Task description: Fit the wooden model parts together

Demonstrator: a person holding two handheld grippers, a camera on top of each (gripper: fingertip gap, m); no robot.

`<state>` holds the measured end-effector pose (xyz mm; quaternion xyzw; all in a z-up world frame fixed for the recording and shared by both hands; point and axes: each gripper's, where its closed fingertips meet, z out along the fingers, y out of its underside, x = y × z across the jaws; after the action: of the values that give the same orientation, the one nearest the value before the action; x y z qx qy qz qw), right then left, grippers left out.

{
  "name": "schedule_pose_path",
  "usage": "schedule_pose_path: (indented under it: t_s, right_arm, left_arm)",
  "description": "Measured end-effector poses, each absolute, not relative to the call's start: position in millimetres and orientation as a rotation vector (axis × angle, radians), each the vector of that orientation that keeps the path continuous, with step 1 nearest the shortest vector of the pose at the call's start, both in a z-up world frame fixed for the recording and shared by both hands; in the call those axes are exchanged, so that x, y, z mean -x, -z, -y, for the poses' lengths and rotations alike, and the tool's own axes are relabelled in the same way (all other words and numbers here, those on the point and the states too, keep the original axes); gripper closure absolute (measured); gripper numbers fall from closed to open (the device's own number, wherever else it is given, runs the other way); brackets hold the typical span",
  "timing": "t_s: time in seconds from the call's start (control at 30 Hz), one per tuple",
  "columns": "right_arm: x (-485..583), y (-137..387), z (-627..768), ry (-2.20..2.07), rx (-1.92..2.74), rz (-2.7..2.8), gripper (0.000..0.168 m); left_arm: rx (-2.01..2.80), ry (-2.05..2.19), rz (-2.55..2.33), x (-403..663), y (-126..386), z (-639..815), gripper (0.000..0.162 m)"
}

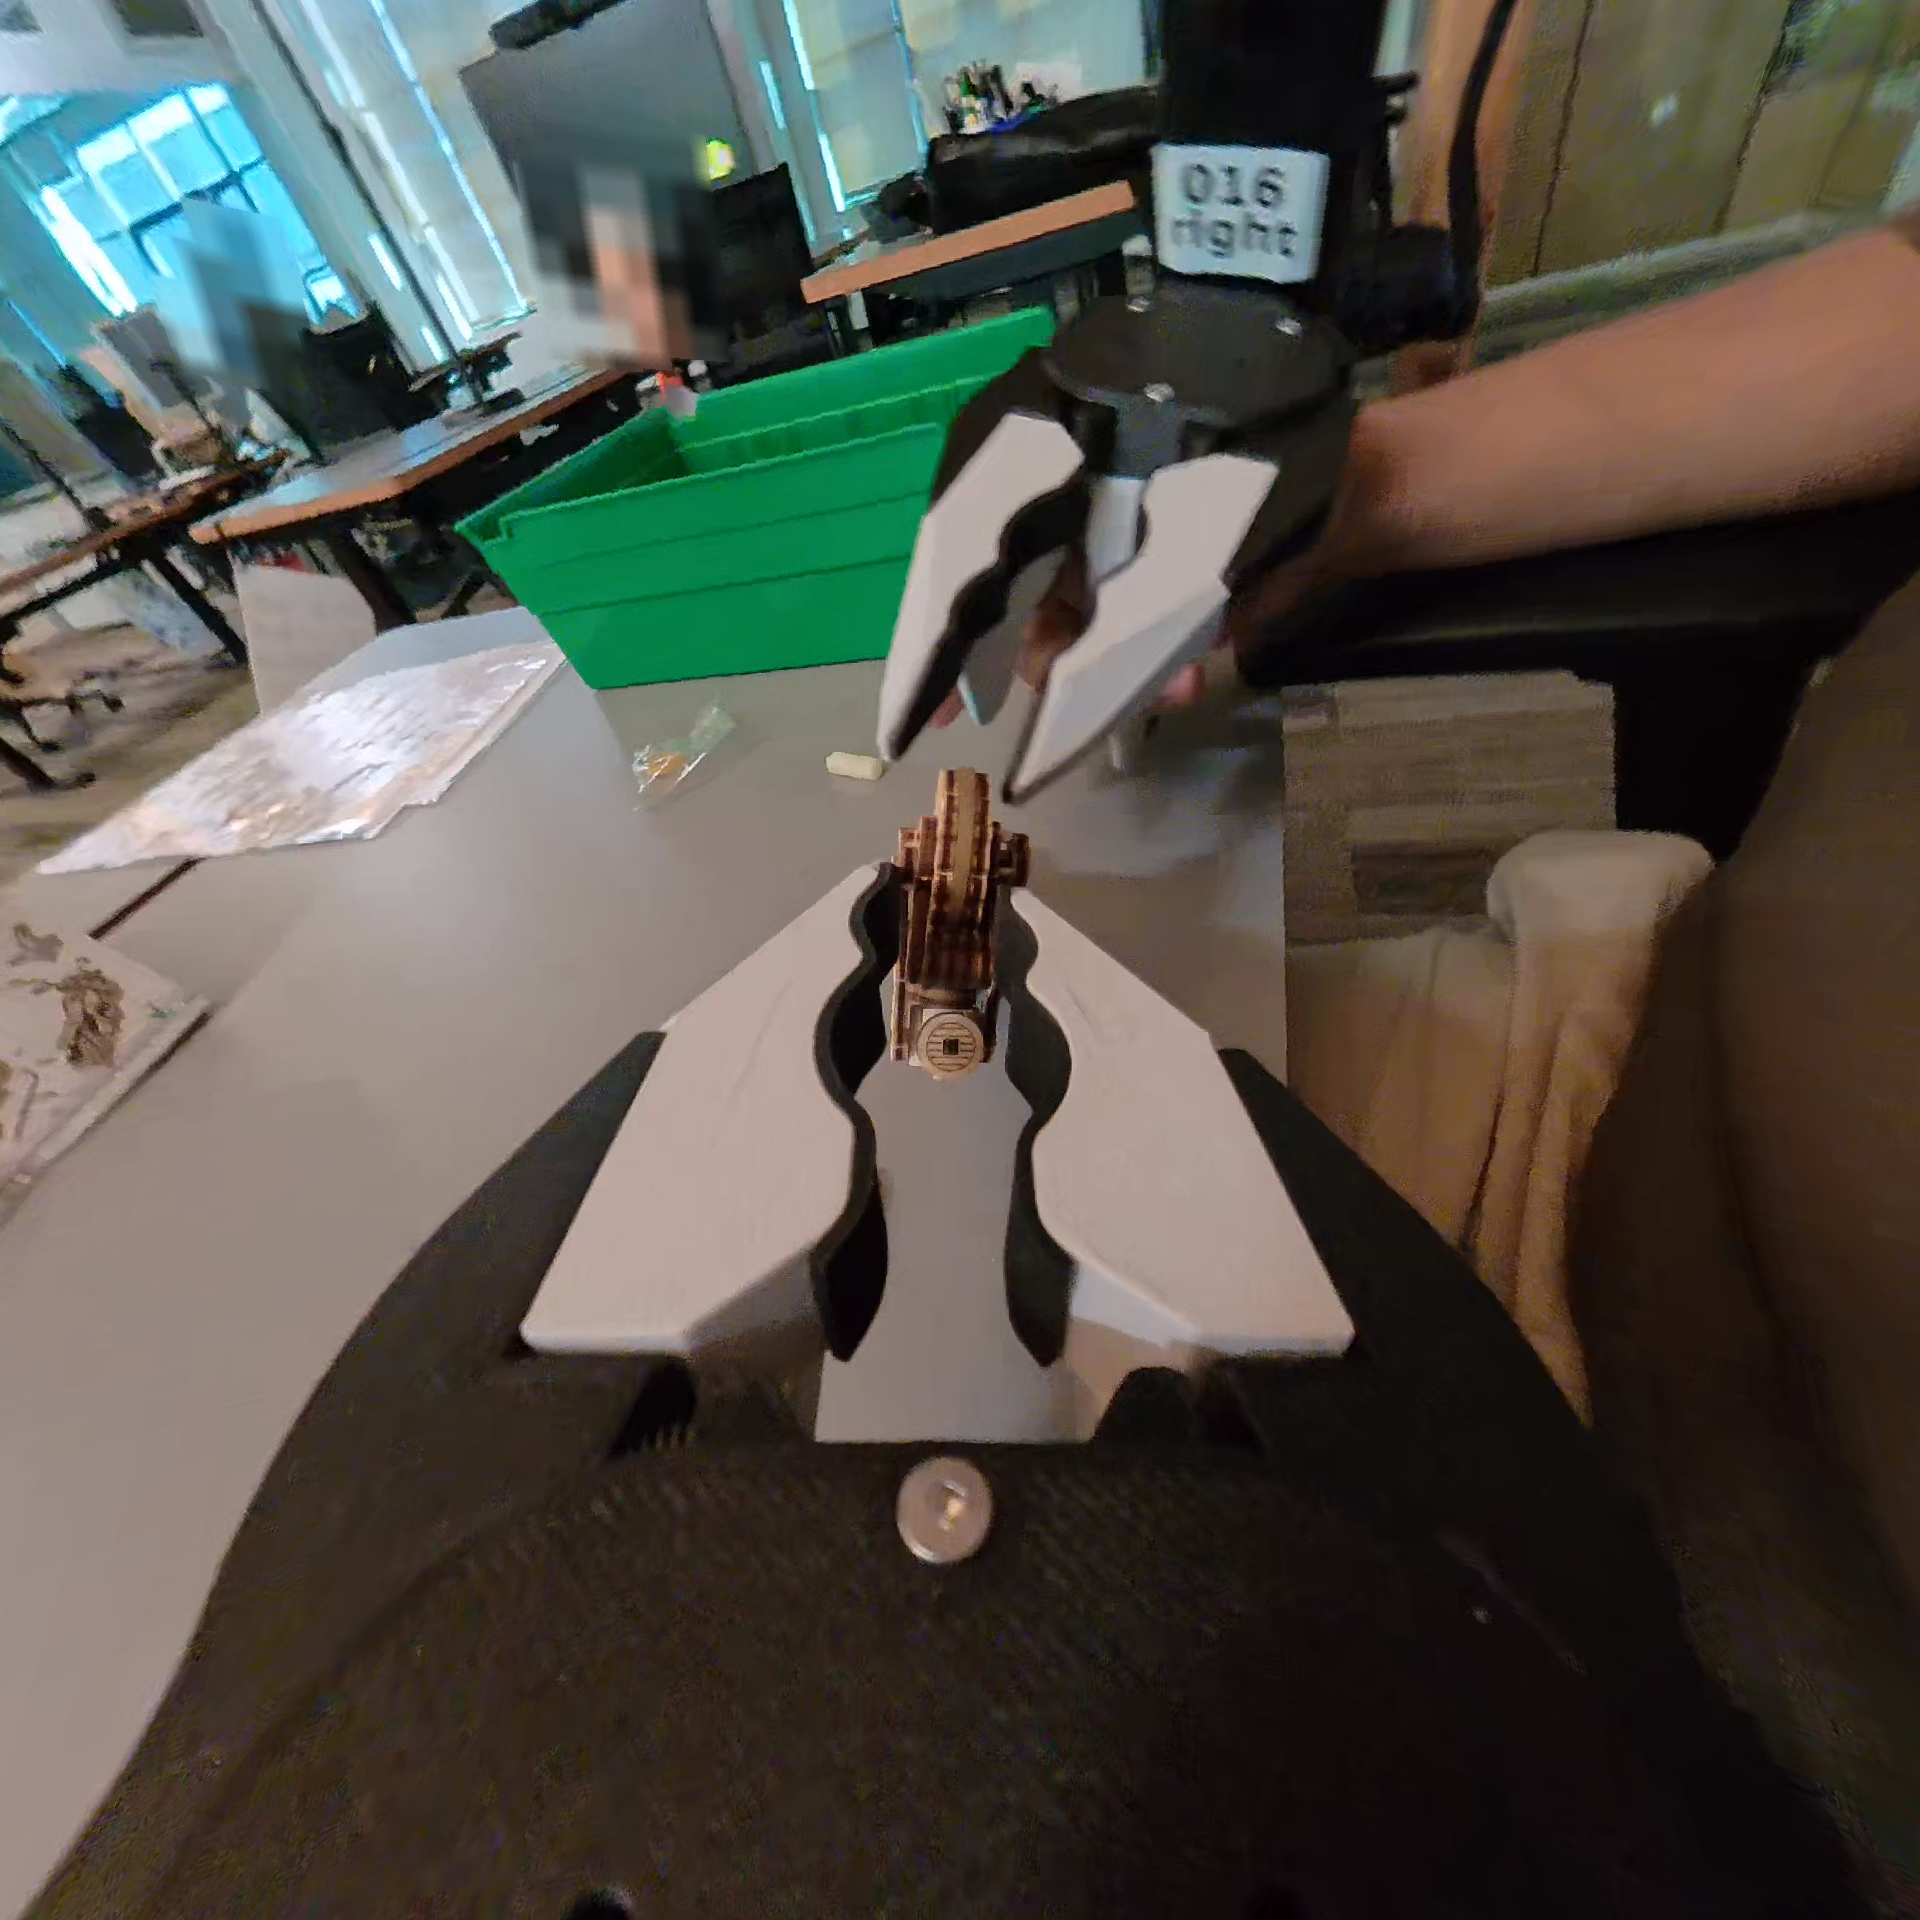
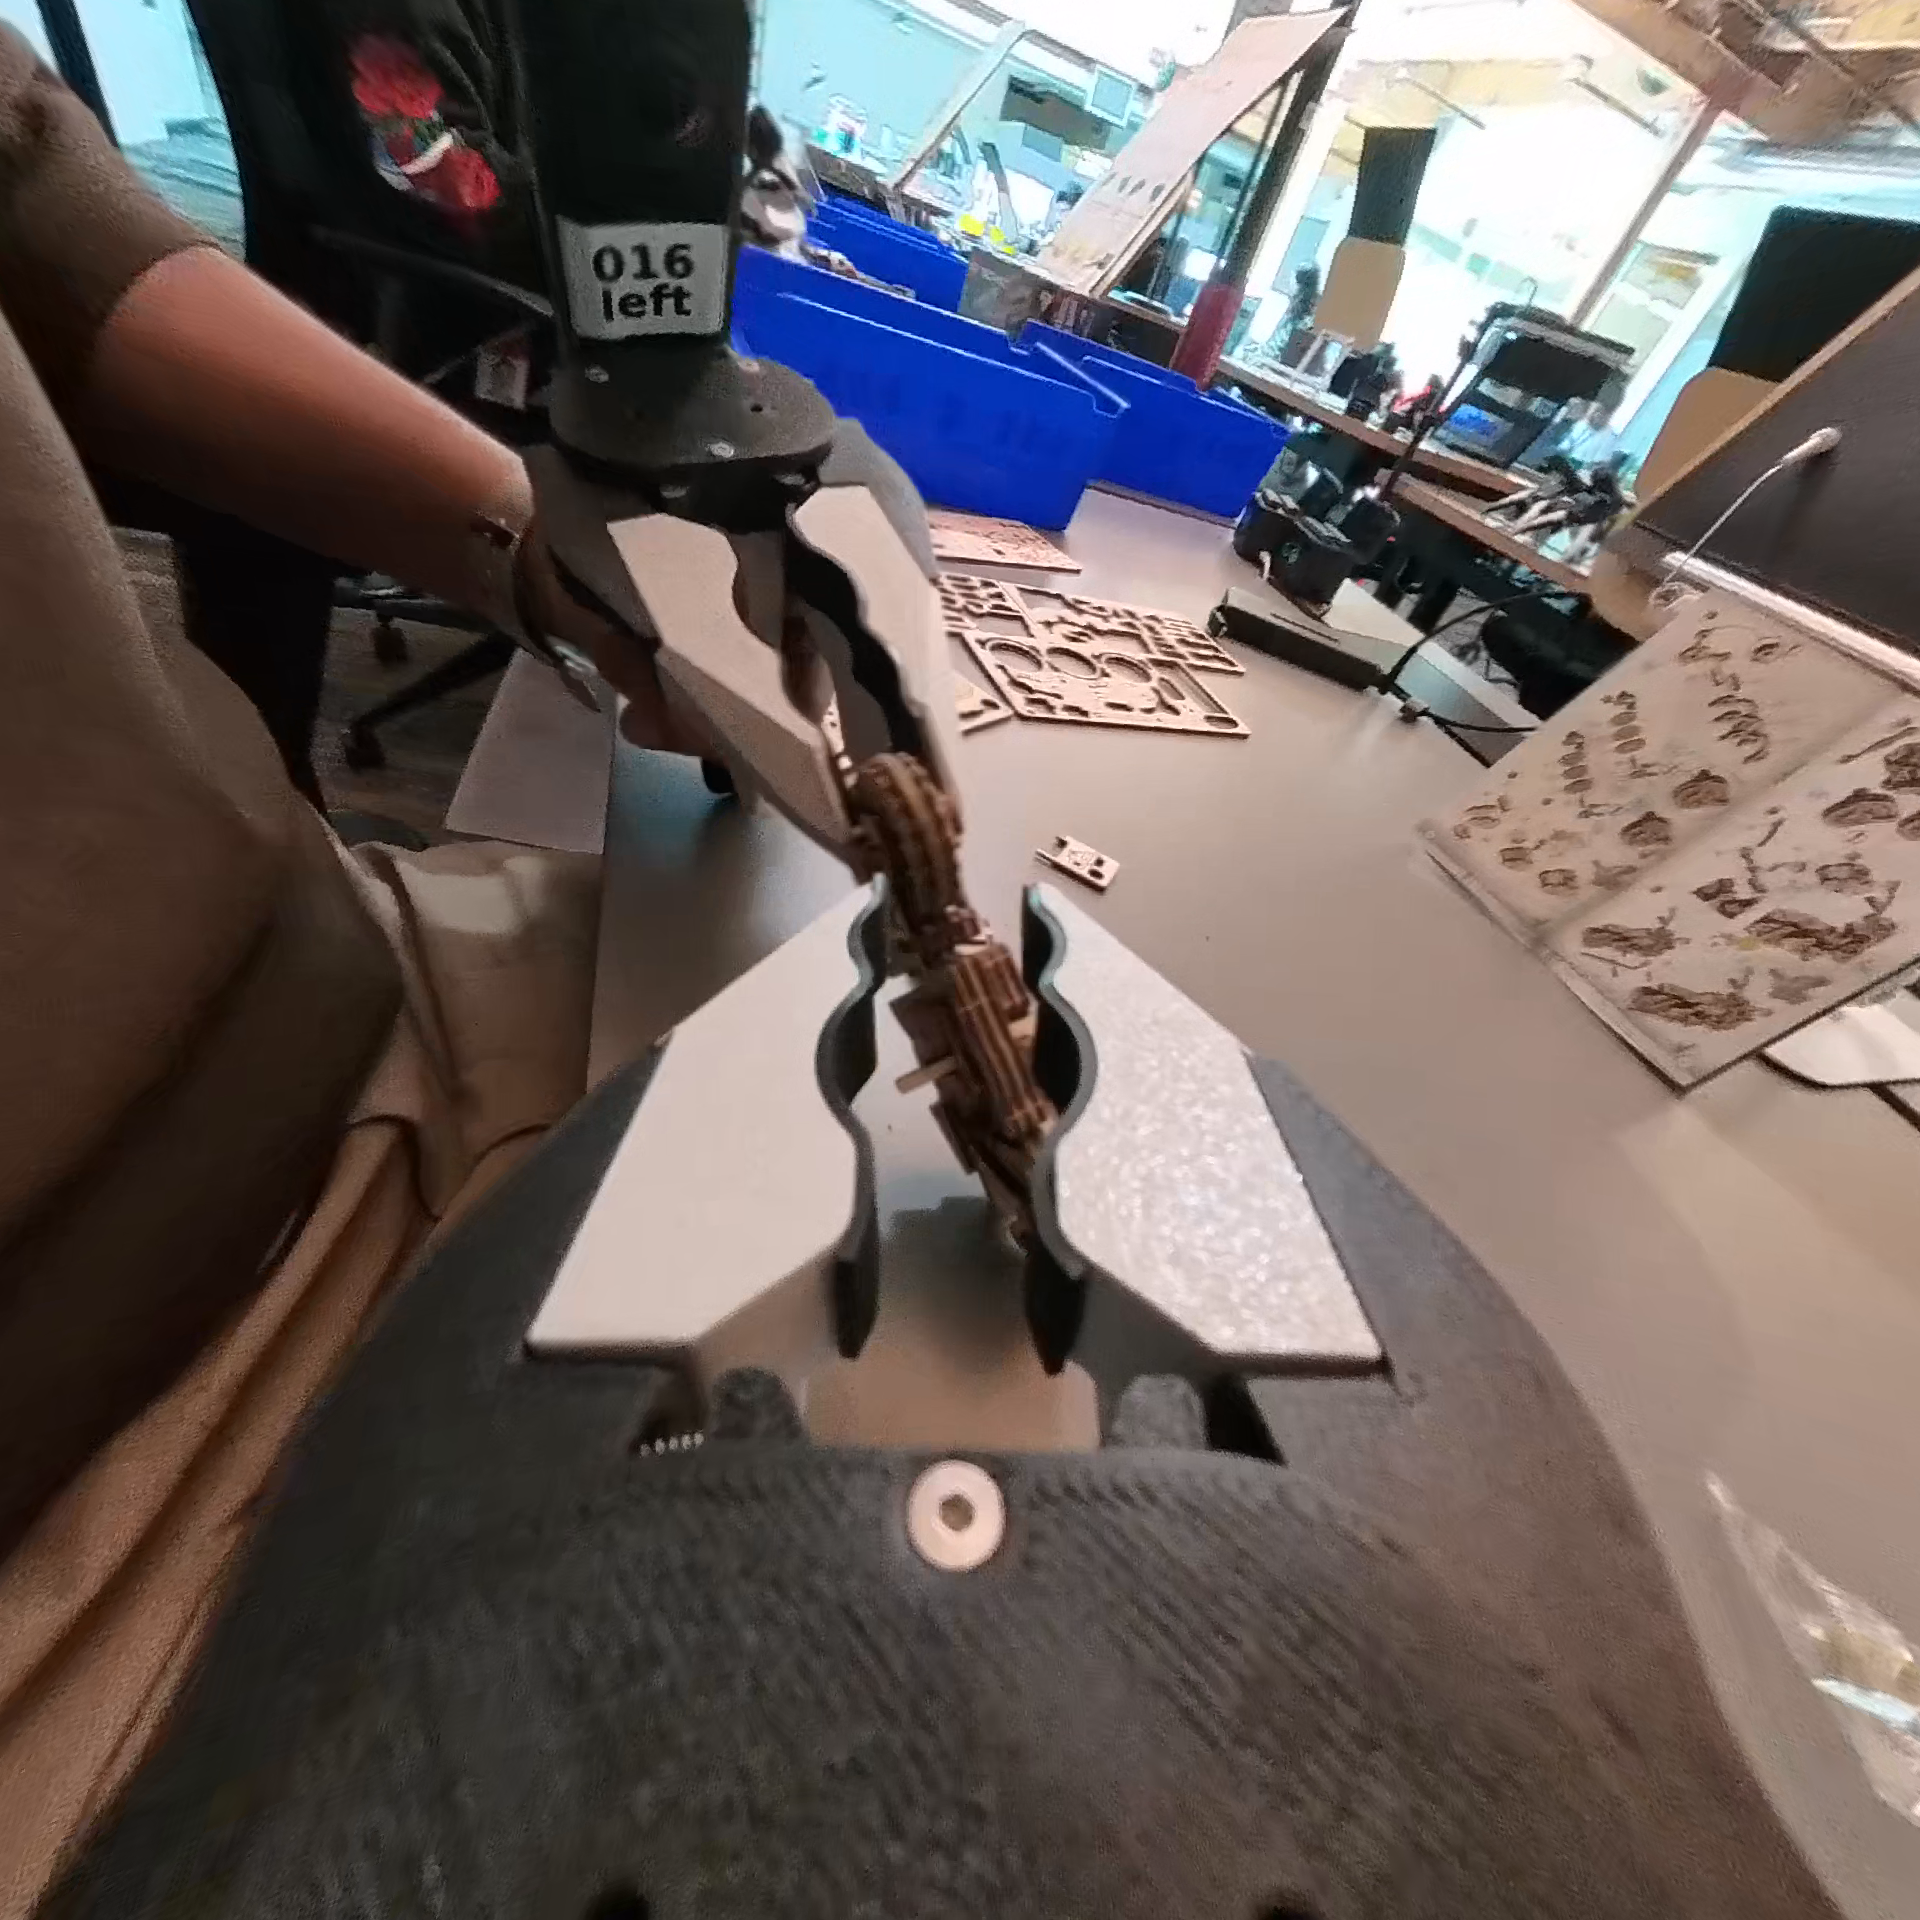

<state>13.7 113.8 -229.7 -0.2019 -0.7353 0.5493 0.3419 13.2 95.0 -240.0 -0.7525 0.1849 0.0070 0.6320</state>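
Observation:
A brown wooden model assembly (image 1: 948, 935) is clamped between the fingers of my left gripper (image 1: 948, 891), which is shut on it and holds it above the grey table (image 1: 416, 1039). A round light wooden end faces the left wrist camera. My right gripper (image 1: 951, 774) comes in from the upper right with its jaws apart, tips just over the model's top. In the right wrist view the model (image 2: 966, 997) lies between the open fingers of my right gripper (image 2: 956, 904), leaning against the right-hand finger. The left gripper (image 2: 873, 821) grips its far end.
A green bin (image 1: 727, 540), a silvery sheet (image 1: 312, 748), a small plastic bag (image 1: 675, 748) and a small white piece (image 1: 854, 766) lie beyond. Punched-out wooden sheets (image 2: 1101, 665), a loose small wooden part (image 2: 1077, 860), an open booklet (image 2: 1714, 883) and blue bins (image 2: 987, 416) also show. My two grippers' fingertips are within a few centimetres of each other.

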Motion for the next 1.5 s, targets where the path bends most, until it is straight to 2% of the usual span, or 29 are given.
schedule_pose_path:
  t_s: [0.3, 0.37, 0.4, 0.5, 0.83, 0.93, 1.5]
  right_arm:
    - [-18, 233, -109, -1.341, 0.336, 2.111, 0.146]
    - [-16, 231, -110, -1.366, 0.32, 2.169, 0.143]
    - [-16, 231, -109, -1.377, 0.308, 2.21, 0.136]
    - [-10, 236, -107, -1.363, 0.261, 2.316, 0.133]
    - [7, 239, -88, -1.285, 0.044, 2.389, 0.142]
    - [4, 233, -84, -1.31, 0.03, 2.346, 0.15]
    - [3, 233, -88, -1.282, 0.177, 2.347, 0.153]
  left_arm:
    - [1.709, 0.028, -0.518, -19, 242, -94, 0.147]
    - [1.707, 0.051, -0.521, -18, 240, -95, 0.147]
    - [1.707, 0.049, -0.527, -16, 240, -95, 0.147]
    - [1.708, 0.085, -0.53, -11, 237, -94, 0.147]
    - [1.699, 0.185, -0.471, -1, 233, -86, 0.147]
    - [1.69, 0.21, -0.459, 0, 231, -85, 0.147]
    - [1.678, 0.107, -0.428, -3, 231, -88, 0.148]
